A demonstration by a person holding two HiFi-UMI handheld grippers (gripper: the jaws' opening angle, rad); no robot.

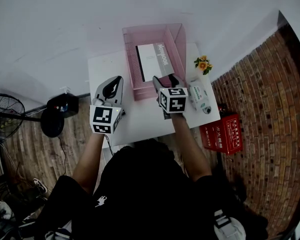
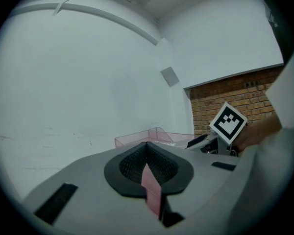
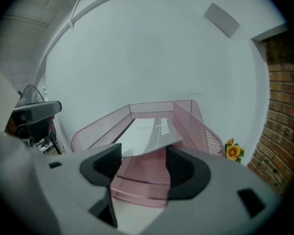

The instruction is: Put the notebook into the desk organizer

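Note:
The white-and-grey notebook (image 1: pixel 152 61) lies inside the pink mesh desk organizer (image 1: pixel 177 44) at the back of the white table. My right gripper (image 1: pixel 162 84) hovers at the organizer's front edge, open. In the right gripper view the notebook's (image 3: pixel 147 133) near edge sits just beyond the spread jaws of that gripper (image 3: pixel 143 163), and the pads do not touch it. The organizer's mesh wall (image 3: pixel 95 129) curves round to the left. My left gripper (image 1: pixel 111 88) is held over the table left of the organizer, shut and empty (image 2: pixel 148 165).
A white bottle-like pack (image 1: pixel 198 96) lies on the table (image 1: pixel 140 119) right of my right gripper. Small yellow flowers (image 1: pixel 203 63) stand at the back right corner. On the floor are a red box (image 1: pixel 222 134), a fan (image 1: pixel 10 116) and a black device (image 1: pixel 62 105).

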